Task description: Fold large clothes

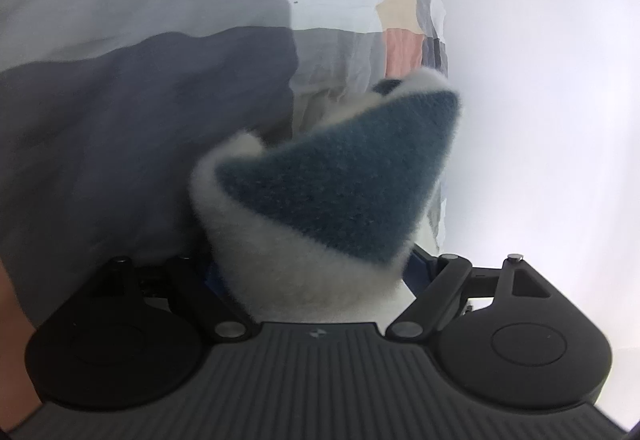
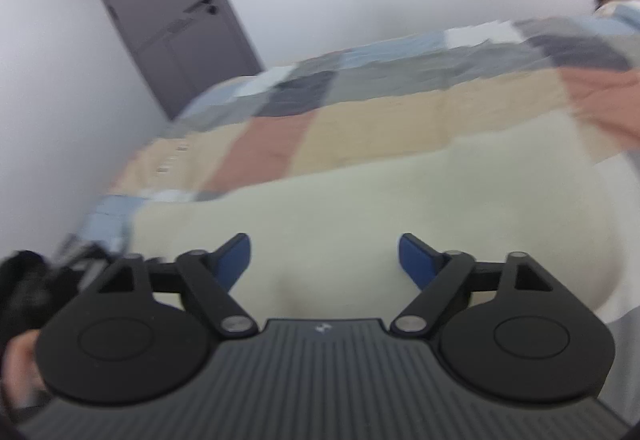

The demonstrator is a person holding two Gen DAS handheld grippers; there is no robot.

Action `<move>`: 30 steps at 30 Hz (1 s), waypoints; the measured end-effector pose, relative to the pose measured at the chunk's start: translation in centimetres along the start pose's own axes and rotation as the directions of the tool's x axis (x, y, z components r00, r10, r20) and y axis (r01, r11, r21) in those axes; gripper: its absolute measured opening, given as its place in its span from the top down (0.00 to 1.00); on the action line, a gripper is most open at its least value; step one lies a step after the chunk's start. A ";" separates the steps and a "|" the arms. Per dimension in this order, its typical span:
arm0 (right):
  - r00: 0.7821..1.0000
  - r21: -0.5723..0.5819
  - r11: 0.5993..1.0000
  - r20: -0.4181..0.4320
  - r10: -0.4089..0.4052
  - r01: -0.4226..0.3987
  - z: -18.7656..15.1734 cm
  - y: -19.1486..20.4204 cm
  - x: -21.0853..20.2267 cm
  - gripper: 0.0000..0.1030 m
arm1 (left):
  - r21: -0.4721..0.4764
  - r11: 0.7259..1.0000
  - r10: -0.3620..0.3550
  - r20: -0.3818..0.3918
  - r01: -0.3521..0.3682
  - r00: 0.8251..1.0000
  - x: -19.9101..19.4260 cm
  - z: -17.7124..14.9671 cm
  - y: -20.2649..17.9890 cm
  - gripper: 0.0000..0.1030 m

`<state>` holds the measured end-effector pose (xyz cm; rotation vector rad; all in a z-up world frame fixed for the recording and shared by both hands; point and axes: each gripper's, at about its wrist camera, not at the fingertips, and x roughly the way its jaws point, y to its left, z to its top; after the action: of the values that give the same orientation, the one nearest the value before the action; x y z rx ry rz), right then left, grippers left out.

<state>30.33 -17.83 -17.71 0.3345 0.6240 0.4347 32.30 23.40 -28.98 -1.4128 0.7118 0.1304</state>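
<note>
Fleece garment (image 1: 320, 199), teal and cream, is bunched between the spread jaws of the left gripper (image 1: 316, 272); a grip cannot be told. More cream fleece (image 2: 360, 215) is spread on the patchwork bedcover (image 2: 360, 119), beneath the released right gripper (image 2: 324, 260).

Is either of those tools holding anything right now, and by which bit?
The right tool holds nothing. A fuzzy teal-and-cream garment bunches between the left tool's arms, its fingertips hidden; whether it is gripped cannot be told.
</note>
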 end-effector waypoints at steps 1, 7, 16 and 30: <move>0.999 0.024 0.999 -0.014 0.041 -0.040 -0.2 0.1 0.0 0.09 | 0.014 1.000 0.007 0.008 -0.007 1.000 0.0 -0.3 -0.2 0.20; 0.971 0.169 0.964 -0.092 0.221 -0.204 -2.2 1.2 0.7 0.00 | 0.096 0.994 0.049 0.051 -0.054 0.998 -0.4 -0.5 -2.1 0.32; 0.868 0.590 0.759 -0.187 0.460 -0.276 -6.0 -1.0 5.0 0.00 | 0.217 0.976 0.015 0.110 -0.038 0.994 -1.7 -1.5 -4.1 0.46; 0.995 0.855 0.510 0.057 0.080 -0.090 -7.7 -8.9 1.7 0.00 | 0.178 0.984 -0.020 0.087 0.004 0.996 -2.4 0.1 -1.9 0.46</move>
<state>29.31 -23.29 -28.23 1.3504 0.7880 0.1737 31.40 23.85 -26.11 -1.2327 0.6260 0.1166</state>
